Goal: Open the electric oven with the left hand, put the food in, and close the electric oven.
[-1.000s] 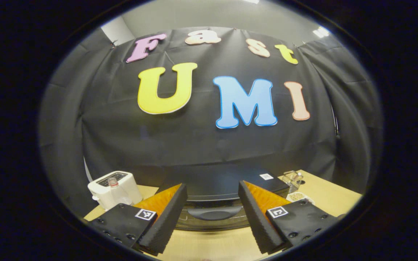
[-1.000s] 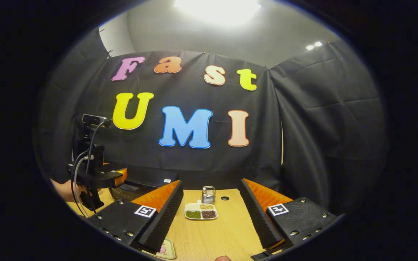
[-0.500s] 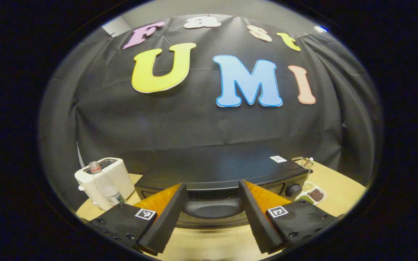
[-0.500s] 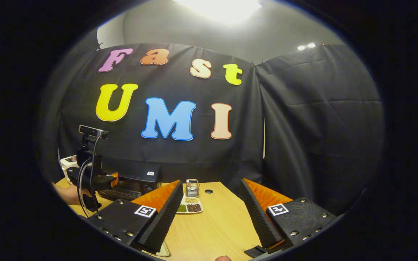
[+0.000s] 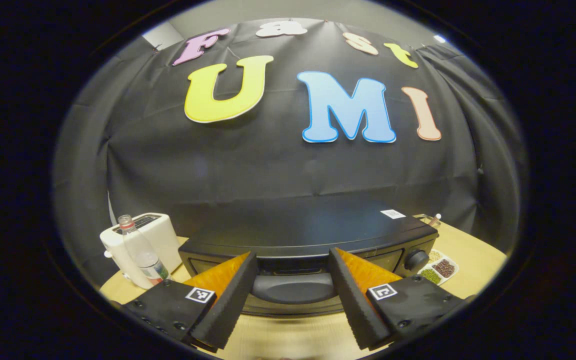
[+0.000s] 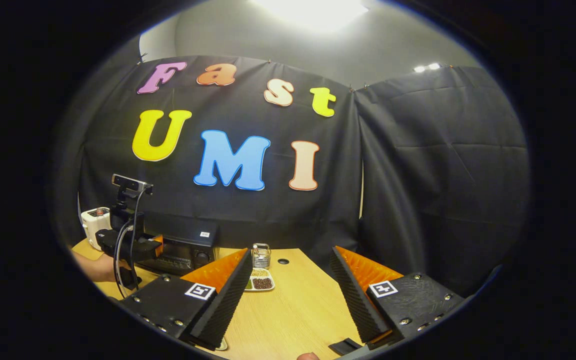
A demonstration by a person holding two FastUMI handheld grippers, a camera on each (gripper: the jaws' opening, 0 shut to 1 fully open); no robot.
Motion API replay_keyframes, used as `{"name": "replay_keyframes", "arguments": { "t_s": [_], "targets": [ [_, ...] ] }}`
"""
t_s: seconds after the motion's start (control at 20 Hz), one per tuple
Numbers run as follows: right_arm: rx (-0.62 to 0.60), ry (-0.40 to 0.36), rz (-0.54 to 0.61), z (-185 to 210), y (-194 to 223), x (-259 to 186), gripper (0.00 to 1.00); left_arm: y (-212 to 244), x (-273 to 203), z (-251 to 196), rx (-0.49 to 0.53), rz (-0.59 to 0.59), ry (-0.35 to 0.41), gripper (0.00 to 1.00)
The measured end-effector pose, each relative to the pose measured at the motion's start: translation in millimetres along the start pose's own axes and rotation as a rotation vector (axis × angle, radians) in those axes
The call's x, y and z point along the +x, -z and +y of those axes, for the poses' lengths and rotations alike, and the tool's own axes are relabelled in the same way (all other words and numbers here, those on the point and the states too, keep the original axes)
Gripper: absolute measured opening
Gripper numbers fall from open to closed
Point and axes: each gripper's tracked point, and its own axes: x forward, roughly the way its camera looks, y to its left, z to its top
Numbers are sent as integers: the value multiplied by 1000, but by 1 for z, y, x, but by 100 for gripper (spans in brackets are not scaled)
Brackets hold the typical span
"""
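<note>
A light wooden table [image 6: 298, 310] stands against the black cloth wall of the booth, under a bright ceiling light.

In the left gripper view, the black electric oven [image 5: 308, 235] sits at the back of the table, facing the camera, its door shut. Its flat top carries a small white sticker near the right rear corner, and a round black knob [image 5: 416, 259] sits on the right of its front panel. A broad, dark curved door handle [image 5: 293, 288] runs across the top of the door. The left gripper [image 5: 293, 295] hovers directly in front of that handle with its fingers spread wide, one on either side of it; whether they touch it cannot be told. Left of the oven stand a white toaster [image 5: 155, 237] and, just in front of it, a clear plastic bottle [image 5: 140, 252] with a red cap. Right of the oven lies a white divided dish [image 5: 440, 267] of green and dark beans.

In the right gripper view, the right gripper [image 6: 290, 300] is held above the bare tabletop, its fingers wide apart and holding nothing. Farther off to the left, a hand [image 6: 98, 267] holds the left gripper at the oven's front. The divided dish and a small metal wire rack [image 6: 261, 256] sit on the table to the oven's right, close together.
</note>
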Motion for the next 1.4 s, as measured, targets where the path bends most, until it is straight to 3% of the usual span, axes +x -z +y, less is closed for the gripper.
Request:
{"name": "replay_keyframes", "arguments": {
  "t_s": [0.05, 0.1, 0.3, 0.35, 0.4, 0.7, 0.75, 0.8, 1.4],
  "targets": [
    [-6, -7, -4, 1, -1, -1, 96, 1, -3, 0, -1, 3, 0, 100],
    [-13, -15, -7, 2, -2, -1, 96, 1, -6, 0, 0, -3, 1, 96],
    [-13, -42, -12, 4, -4, -2, 96, 8, -22, -1, 3, 1, 1, 100],
    [-5, -49, -14, 5, -5, -2, 96, 10, -26, -2, 2, 4, 3, 96],
    [1, -55, -20, 5, -7, -4, 96, 13, -31, -2, 1, 11, 3, 100],
    [0, -80, -28, 1, -7, -8, 96, 31, -57, -4, 3, 30, -1, 100],
    [9, -86, -24, 0, -6, -10, 96, 34, -61, -5, -2, 33, -2, 96],
    [19, -92, -18, 0, -5, -11, 96, 38, -64, -5, -5, 38, -1, 100],
    [108, -126, 61, -10, 20, -15, 96, 104, -105, -13, 8, 141, 0, 100]
  ]
}}
